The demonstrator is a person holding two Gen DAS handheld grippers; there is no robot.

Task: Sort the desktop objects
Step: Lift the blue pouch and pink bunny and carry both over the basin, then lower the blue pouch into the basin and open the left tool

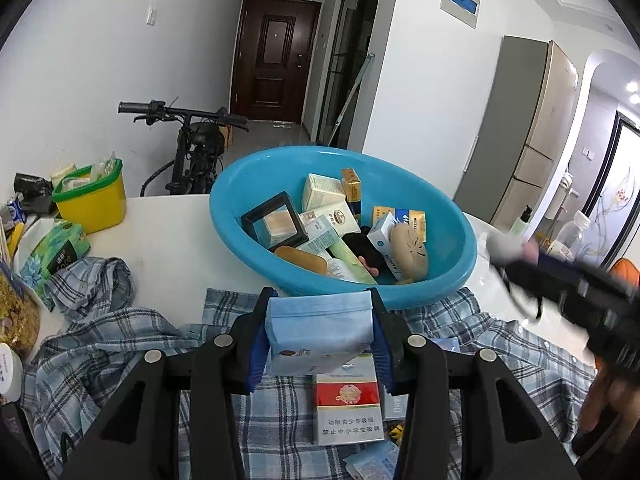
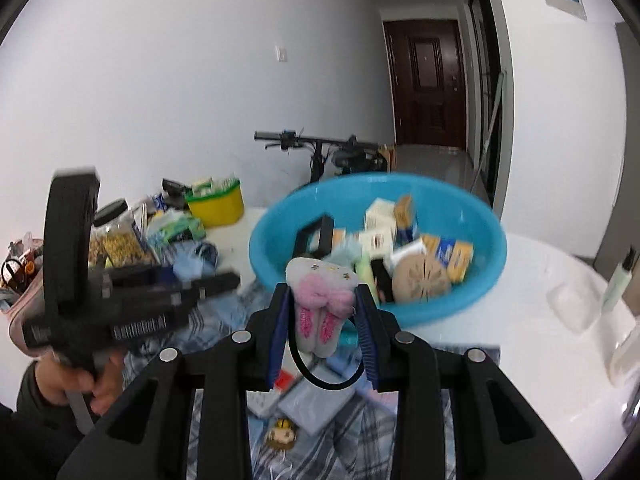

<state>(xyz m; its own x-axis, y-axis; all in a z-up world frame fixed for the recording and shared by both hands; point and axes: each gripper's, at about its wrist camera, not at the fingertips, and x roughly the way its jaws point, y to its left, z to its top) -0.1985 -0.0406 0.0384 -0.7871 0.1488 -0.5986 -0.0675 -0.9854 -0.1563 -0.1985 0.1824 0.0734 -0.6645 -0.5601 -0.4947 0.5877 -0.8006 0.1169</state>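
The left gripper (image 1: 320,320) pinches a soft, pale blue tissue pack (image 1: 318,328) by its two sides, above a plaid cloth (image 1: 120,344). At 6 o'clock below it lies one red-and-white carton (image 1: 347,408) on the cloth. The right gripper (image 2: 322,312) is clamped on a fuzzy grey plush toy (image 2: 320,292) with a pink bow; a black loop (image 2: 328,376) hangs beneath. At 12 o'clock from both stands a round, glossy blue plastic basin (image 1: 452,280) holding small cardboard boxes, a black square frame (image 1: 274,220) and one tan, ribbed disc (image 1: 410,252). At 10 o'clock sits one yellow tub (image 1: 94,204) stuffed with packets.
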